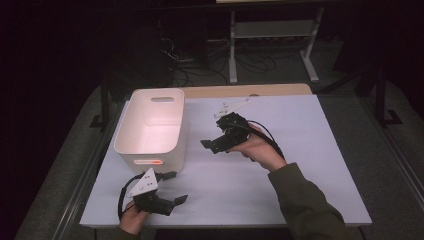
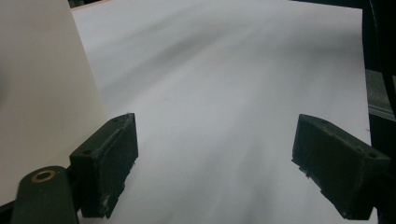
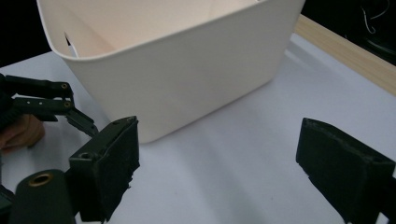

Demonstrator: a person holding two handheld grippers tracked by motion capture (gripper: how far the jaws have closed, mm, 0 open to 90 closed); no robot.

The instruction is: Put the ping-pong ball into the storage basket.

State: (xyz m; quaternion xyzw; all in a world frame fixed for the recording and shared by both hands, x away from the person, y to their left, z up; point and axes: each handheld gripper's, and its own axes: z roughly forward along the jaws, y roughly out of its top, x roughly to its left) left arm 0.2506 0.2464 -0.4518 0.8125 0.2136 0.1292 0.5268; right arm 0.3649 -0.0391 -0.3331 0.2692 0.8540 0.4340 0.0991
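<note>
A white plastic bin (image 1: pixel 150 125) with a handle slot stands on the left half of the white-covered table (image 1: pixel 300 165). In the high view my left gripper (image 1: pixel 176 187) rests near the table's front edge, just in front of the bin, and points right. Its jaws stand wide apart over bare table in the left gripper view (image 2: pixel 217 168), with the bin's wall (image 2: pixel 42 93) at the left. My right gripper (image 1: pixel 212 136) is held right of the bin and points at it. It stands open and holds nothing (image 3: pixel 219 172), with the bin's side (image 3: pixel 187 70) close ahead.
The right gripper view has my left gripper (image 3: pixel 46 102) and its hand beyond the bin's corner. The bin's front carries a small orange mark (image 1: pixel 155 161). A wooden strip (image 1: pixel 250 91) runs along the table's far edge. Desk legs and cables (image 1: pixel 235 60) stand on the dark floor behind.
</note>
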